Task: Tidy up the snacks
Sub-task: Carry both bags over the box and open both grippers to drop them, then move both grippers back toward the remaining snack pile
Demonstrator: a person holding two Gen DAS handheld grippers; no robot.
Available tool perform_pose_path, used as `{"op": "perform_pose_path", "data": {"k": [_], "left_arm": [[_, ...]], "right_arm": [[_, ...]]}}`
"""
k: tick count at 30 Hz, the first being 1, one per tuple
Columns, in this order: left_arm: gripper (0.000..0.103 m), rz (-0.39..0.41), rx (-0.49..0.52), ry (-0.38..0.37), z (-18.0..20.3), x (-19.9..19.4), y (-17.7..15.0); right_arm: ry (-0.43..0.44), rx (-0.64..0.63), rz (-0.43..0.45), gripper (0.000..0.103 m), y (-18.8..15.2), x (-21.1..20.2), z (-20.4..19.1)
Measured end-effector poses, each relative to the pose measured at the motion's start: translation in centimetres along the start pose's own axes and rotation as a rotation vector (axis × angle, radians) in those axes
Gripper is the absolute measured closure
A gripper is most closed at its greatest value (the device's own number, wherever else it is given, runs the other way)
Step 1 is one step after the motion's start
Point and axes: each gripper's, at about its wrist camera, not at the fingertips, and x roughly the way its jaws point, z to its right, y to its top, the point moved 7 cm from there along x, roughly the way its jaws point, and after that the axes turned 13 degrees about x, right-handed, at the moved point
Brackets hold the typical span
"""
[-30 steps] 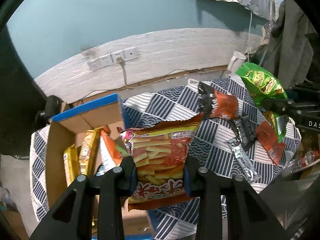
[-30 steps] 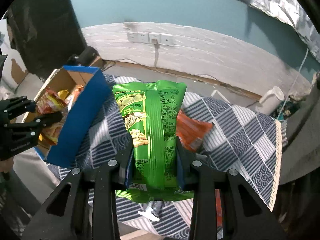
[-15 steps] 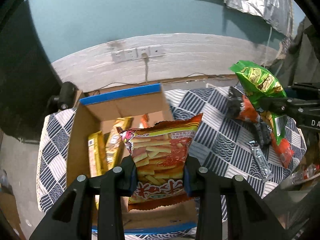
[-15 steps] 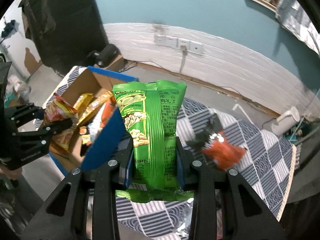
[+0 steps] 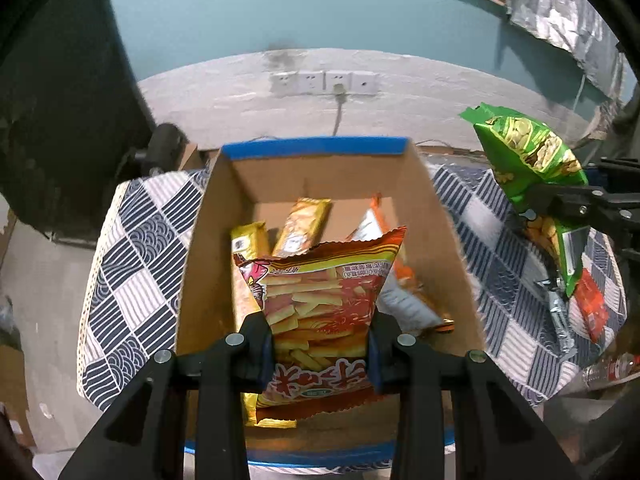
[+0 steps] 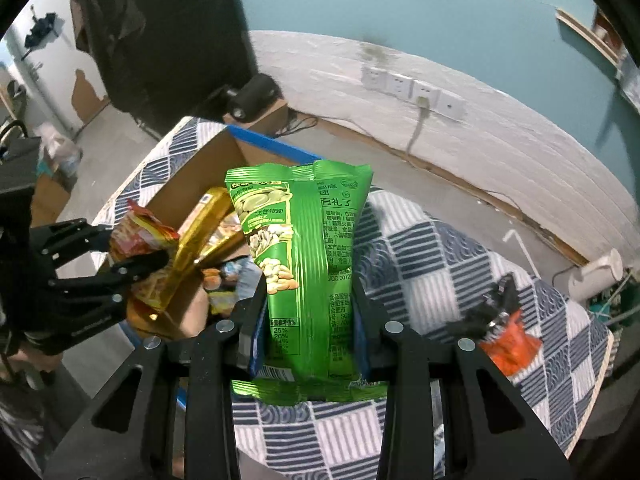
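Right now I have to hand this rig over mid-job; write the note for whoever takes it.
Left gripper: shut on the orange fries bag, held over the open cardboard box.
Right gripper: shut on the green bean bag, held above the checked tablecloth, to the right of the box.
Done: gold bars and other packets already lie in the box.
Left: release both held bags into the box, then collect the orange packet and the dark wrapper beside it on the cloth.
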Motion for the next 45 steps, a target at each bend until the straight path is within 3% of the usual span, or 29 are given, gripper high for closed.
{"op": "perform_pose_path", "data": {"k": [16, 20, 22, 24, 27, 39, 45], "left_arm": [[0.067, -0.081, -0.058, 0.018, -3.2, 2.9, -3.1], [0.060, -0.087, -0.051, 0.045, -3.5, 3.0, -3.3], [0.052, -0.085, -0.049, 0.061, -3.7, 2.9, -3.2], [0.041, -0.076, -0.051, 0.075, -3.8, 2.6, -3.1], [0.034, -0.063, -0.049, 0.082, -3.8, 2.1, -2.8], [0.030, -0.031, 0.016, 0.073, -1.2, 1.0, -1.4], [0.030, -0.007, 0.048, 0.054, 1.1, 0.4, -0.2]], "right_arm": [[0.035, -0.053, -0.109, 0.070, -0.5, 6.0, -5.0], [0.045, -0.031, -0.108, 0.066, -0.4, 6.4, -5.3], [0.044, -0.021, -0.105, 0.054, -0.3, 6.3, -5.2], [0.040, -0.019, -0.102, 0.053, -0.3, 6.2, -5.0], [0.036, -0.004, -0.102, 0.053, -0.3, 5.9, -4.5], [0.005, 0.037, -0.082, 0.046, -1.0, 4.1, -1.3], [-0.026, 0.070, -0.057, 0.033, -1.8, 2.8, 1.3]]}}
